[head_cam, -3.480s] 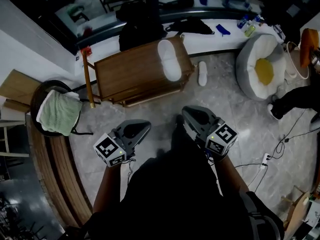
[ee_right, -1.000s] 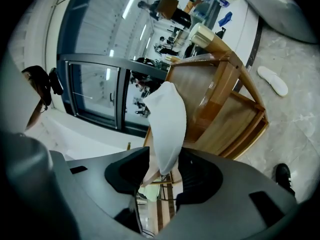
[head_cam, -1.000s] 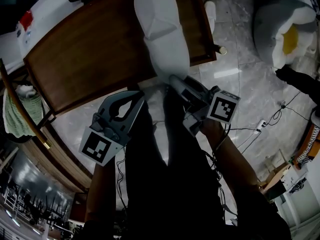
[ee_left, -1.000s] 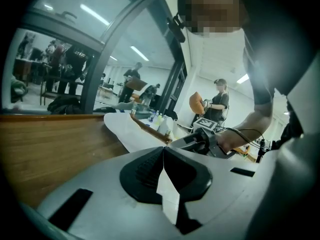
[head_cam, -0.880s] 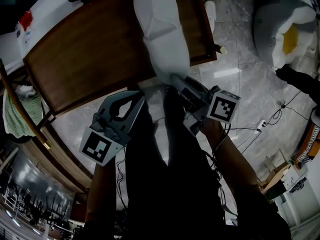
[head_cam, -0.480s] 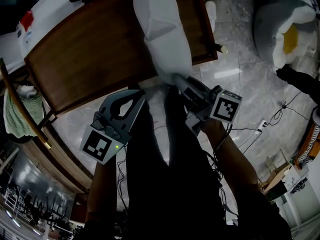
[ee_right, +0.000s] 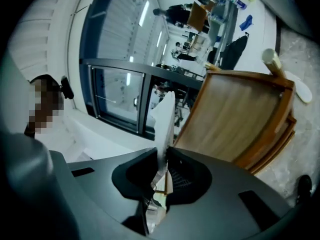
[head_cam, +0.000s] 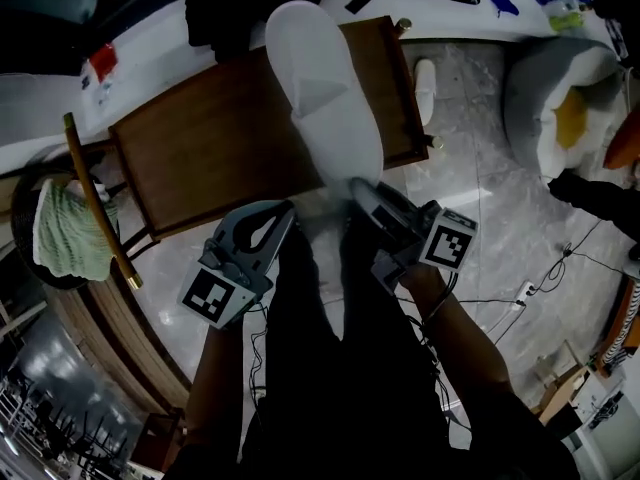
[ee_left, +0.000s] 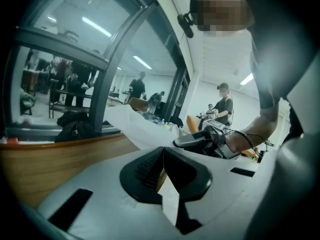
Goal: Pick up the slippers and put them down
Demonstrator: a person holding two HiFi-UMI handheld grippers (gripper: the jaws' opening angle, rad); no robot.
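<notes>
Jaws of the right gripper (head_cam: 357, 185) have just been closing and now pinch the near end of the white slipper (head_cam: 320, 98), which stretches out over the wooden table (head_cam: 210, 153). Beside it, the left gripper (head_cam: 284, 209) has its jaws together, empty. A second slipper (head_cam: 425, 83) lies on the floor beyond.

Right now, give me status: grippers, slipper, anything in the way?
Right gripper fingers just closed on white slipper, near end. Left gripper shut, empty. Slipper over wooden table. Second slipper on floor, out of the way.
</notes>
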